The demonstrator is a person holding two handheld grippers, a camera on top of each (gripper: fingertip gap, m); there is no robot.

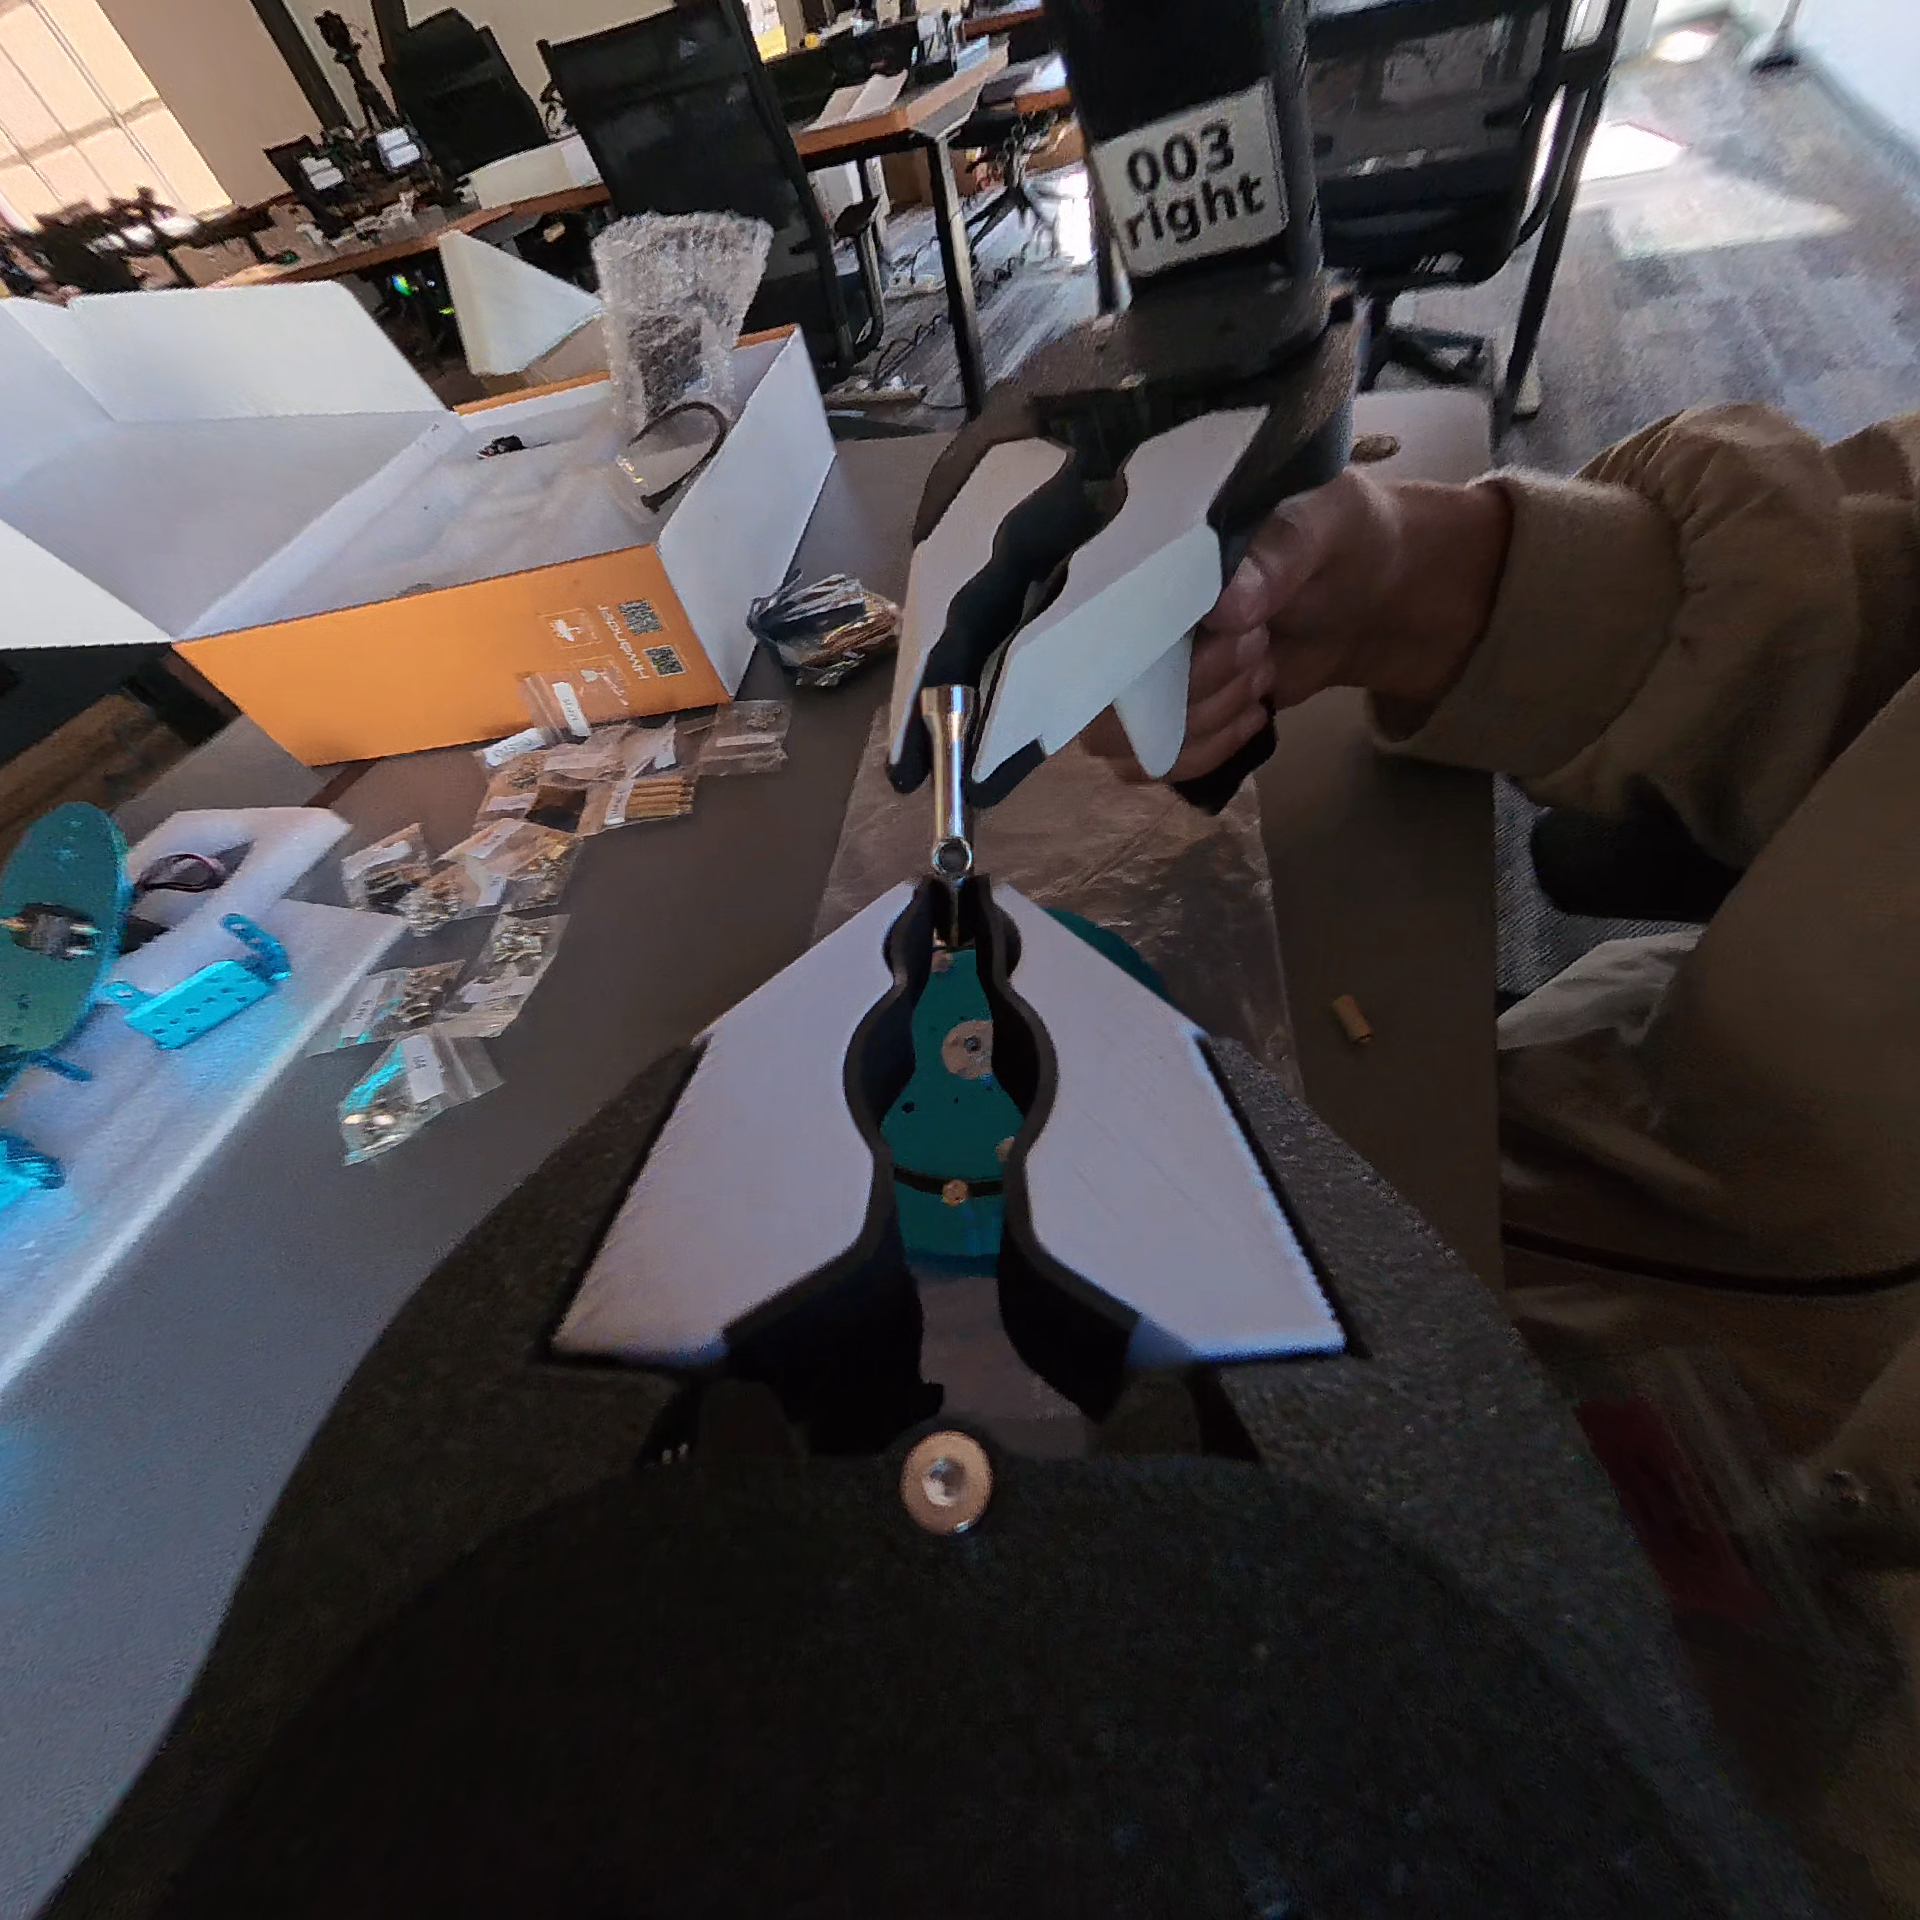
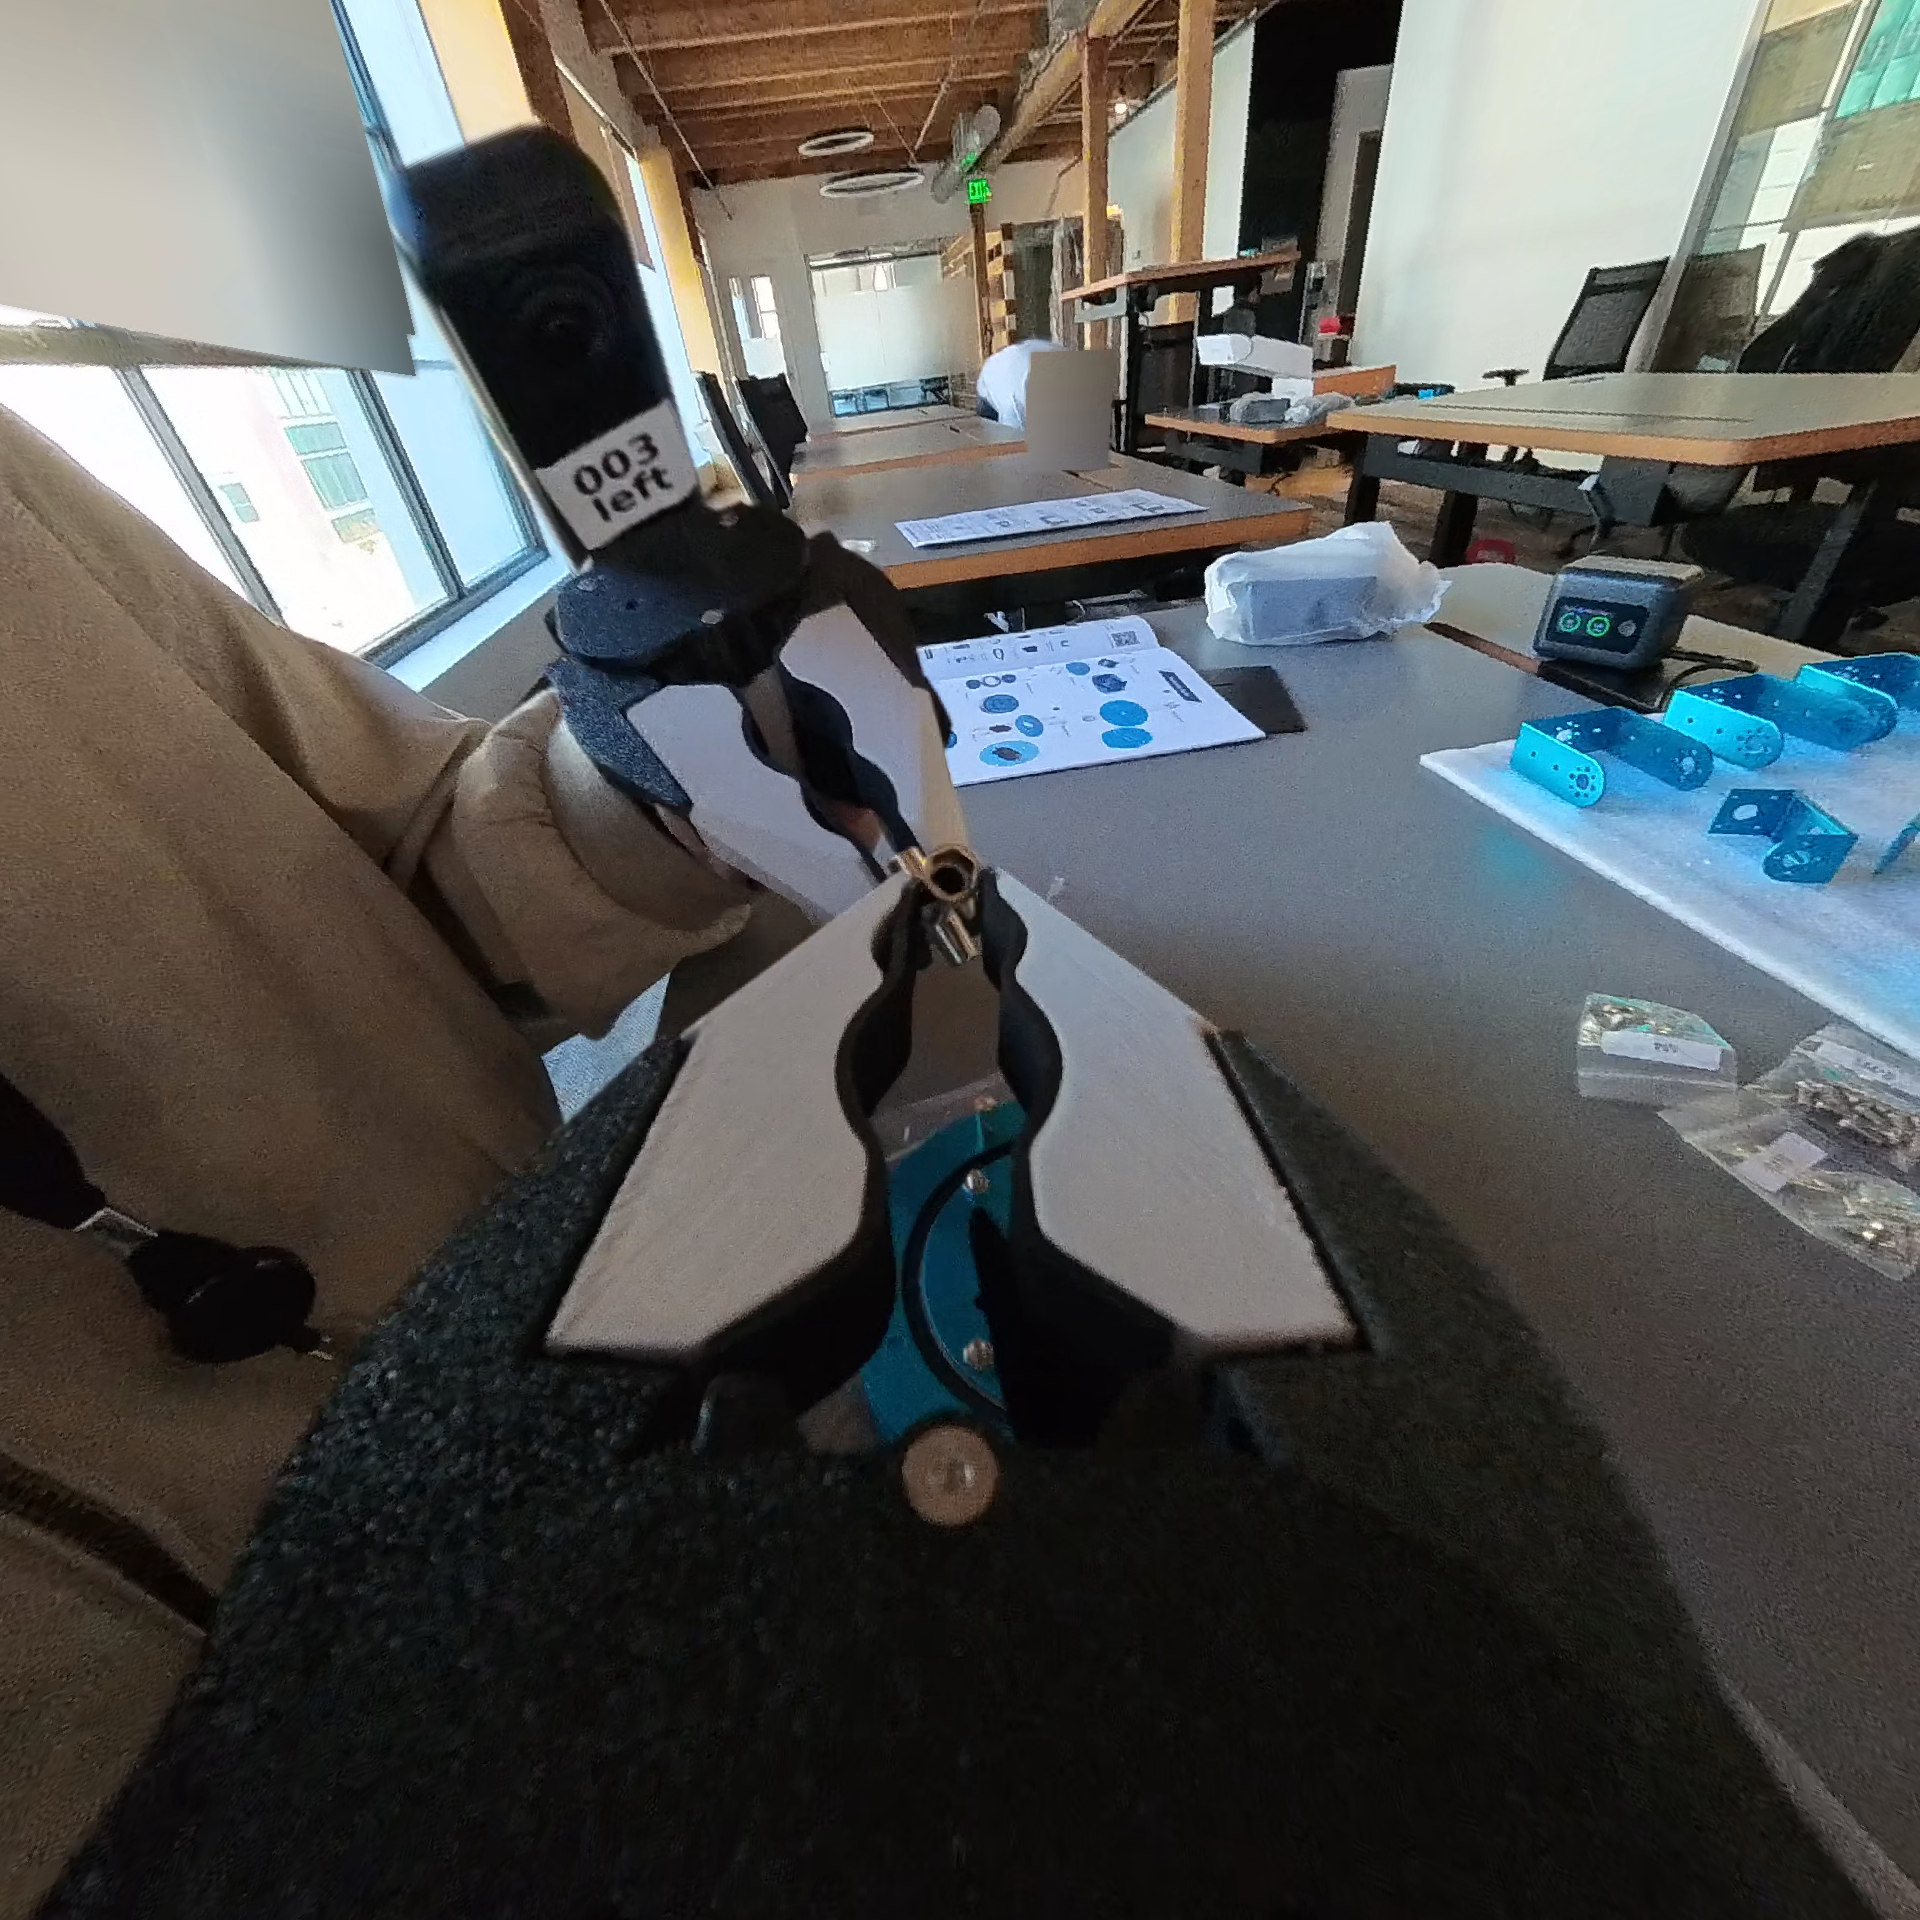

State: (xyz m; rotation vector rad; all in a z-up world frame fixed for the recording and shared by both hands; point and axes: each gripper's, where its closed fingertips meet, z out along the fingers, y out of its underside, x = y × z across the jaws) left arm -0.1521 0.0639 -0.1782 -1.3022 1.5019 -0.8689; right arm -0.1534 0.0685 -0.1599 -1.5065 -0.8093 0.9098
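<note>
My right gripper is shut on a small silver socket wrench, held above the grey table. In the left wrist view the right gripper comes down from above with the wrench pointing at my left gripper. The left gripper's jaws are shut on a small metal part that meets the wrench's socket end. The left gripper also shows in the right wrist view, coming from the upper left. A teal round metal plate lies below both grippers and shows in the right wrist view too.
An open orange-and-white box, several bags of small hardware and blue brackets on white foam lie to the left. A brass standoff lies on the table. An instruction booklet, blue brackets and hardware bags show in the right wrist view.
</note>
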